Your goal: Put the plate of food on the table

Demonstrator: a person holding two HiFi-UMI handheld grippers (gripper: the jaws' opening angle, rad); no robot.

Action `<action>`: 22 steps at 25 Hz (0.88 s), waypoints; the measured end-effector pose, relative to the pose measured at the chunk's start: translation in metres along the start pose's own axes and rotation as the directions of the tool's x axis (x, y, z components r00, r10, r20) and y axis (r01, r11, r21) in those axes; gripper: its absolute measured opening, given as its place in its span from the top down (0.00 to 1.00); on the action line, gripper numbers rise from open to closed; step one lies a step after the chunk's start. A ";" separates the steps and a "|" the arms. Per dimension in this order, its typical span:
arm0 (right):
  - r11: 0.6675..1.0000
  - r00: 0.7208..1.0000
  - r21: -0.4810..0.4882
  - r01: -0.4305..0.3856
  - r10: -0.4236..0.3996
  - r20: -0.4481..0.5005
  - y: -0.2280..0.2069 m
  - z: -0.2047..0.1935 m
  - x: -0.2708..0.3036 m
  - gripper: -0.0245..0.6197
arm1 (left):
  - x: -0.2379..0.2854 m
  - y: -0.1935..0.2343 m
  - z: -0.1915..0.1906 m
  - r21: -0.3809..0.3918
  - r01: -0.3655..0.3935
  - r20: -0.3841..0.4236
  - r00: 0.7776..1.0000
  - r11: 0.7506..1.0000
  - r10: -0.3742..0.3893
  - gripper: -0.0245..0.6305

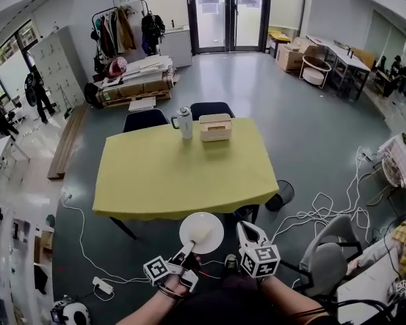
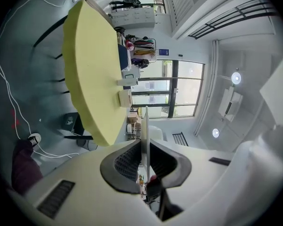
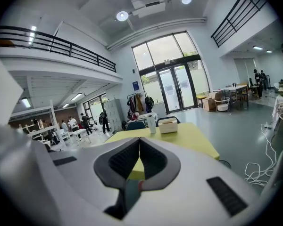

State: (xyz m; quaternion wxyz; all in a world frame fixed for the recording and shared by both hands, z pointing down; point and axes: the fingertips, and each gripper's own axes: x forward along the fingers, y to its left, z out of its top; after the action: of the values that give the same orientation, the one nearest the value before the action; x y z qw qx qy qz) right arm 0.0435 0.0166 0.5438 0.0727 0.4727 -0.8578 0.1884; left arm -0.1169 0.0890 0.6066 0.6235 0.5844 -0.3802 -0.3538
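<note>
I see left gripper (image 1: pixel 186 250) clamped on the plate (image 1: pixel 203 230), just short of the worktop (image 1: pixel 176 181), near edge bare; right gripper (image 1: pixel 245 227) closed.

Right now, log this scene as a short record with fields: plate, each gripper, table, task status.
plate: white plate, held by its rim in the air at the table's near edge; food on it cannot be made out
left gripper: shut on the plate's rim
right gripper: jaws together, nothing between them, beside the plate
table: yellow table, with a tumbler and a beige box near its far edge
task status: plate not yet set down
</note>
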 end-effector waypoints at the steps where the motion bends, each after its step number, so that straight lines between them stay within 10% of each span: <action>1: 1.000 1.000 -0.001 -0.006 0.006 -0.002 -0.007 0.005 0.007 0.94 | 0.009 -0.002 0.002 -0.003 0.002 0.006 1.000 1.000 -0.002 0.90; 22: 0.991 0.991 -0.023 -0.130 0.130 -0.029 -0.126 0.088 0.137 0.94 | 0.184 -0.027 0.046 0.006 0.029 0.115 0.993 1.000 -0.030 0.90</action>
State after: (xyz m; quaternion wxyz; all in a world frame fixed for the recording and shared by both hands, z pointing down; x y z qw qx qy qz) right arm 0.0790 -0.1860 0.5370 0.0780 0.4123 -0.8879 0.1888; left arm -0.0734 -0.0969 0.5919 0.5939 0.5701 -0.4075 -0.3952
